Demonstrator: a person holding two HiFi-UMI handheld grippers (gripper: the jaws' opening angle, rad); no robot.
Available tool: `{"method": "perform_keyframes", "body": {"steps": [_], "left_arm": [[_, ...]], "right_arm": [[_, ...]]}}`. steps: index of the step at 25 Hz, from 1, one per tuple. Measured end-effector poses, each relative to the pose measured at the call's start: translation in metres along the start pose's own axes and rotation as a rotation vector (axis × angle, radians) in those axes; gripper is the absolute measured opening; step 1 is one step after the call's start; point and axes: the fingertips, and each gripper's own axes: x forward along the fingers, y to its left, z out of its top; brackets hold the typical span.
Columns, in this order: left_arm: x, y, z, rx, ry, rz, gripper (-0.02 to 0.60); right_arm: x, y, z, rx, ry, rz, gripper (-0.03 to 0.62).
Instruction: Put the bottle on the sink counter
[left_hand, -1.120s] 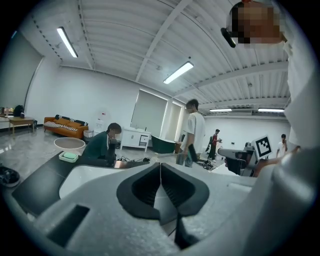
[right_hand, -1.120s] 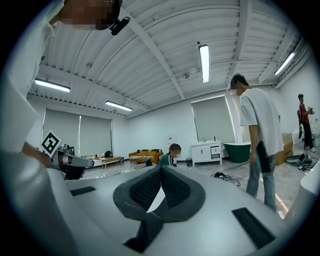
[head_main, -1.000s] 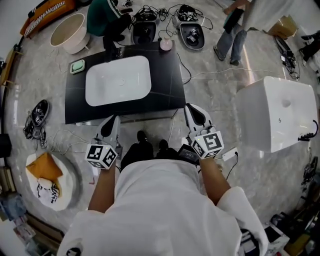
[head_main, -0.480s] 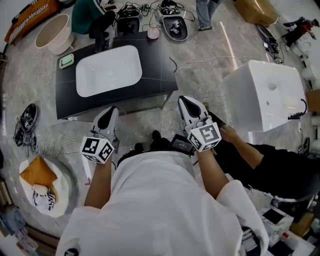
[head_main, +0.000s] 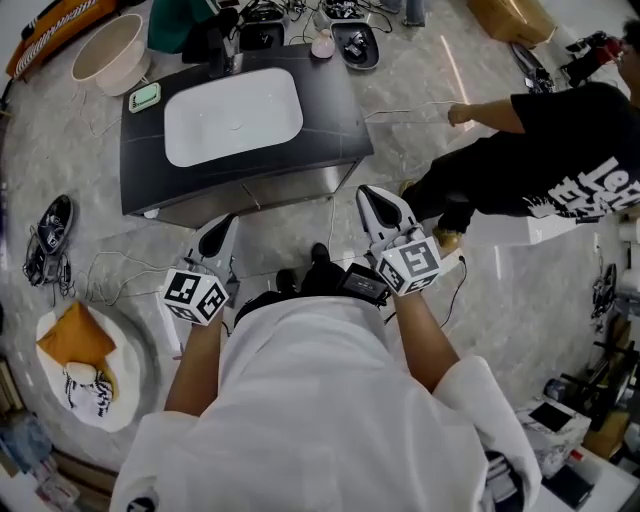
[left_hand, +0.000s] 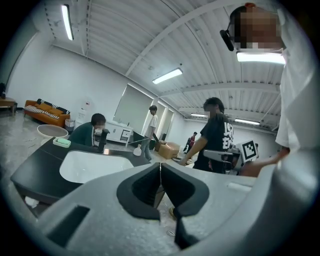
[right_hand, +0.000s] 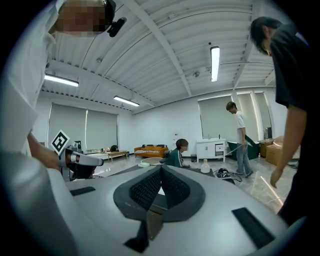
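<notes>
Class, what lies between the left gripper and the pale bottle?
In the head view, a strip of floor, then the dark sink counter with its white basin, lies between the left gripper and the bottle.

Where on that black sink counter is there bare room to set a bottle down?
Bare strips of the counter run right of the white basin and along its front edge. The back is crowded: soap dish at the left corner, faucet behind the basin.
</notes>
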Motion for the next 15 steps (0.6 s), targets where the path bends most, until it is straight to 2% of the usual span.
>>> {"method": "perform_keyframes", "body": {"steps": [6,15], "left_arm": [[-0.012,0.001,0.001,0.007,-0.003,-0.024,0.021],[-0.004,0.001,0.008,0.024,-0.007,-0.075,0.021]], "right_arm": [[0.001,0.014,-0.015,0.006,0.010,-0.002,0.014],[-0.004,0.018,-0.006,-0.013,-0.015,-0.036,0.014]]}}
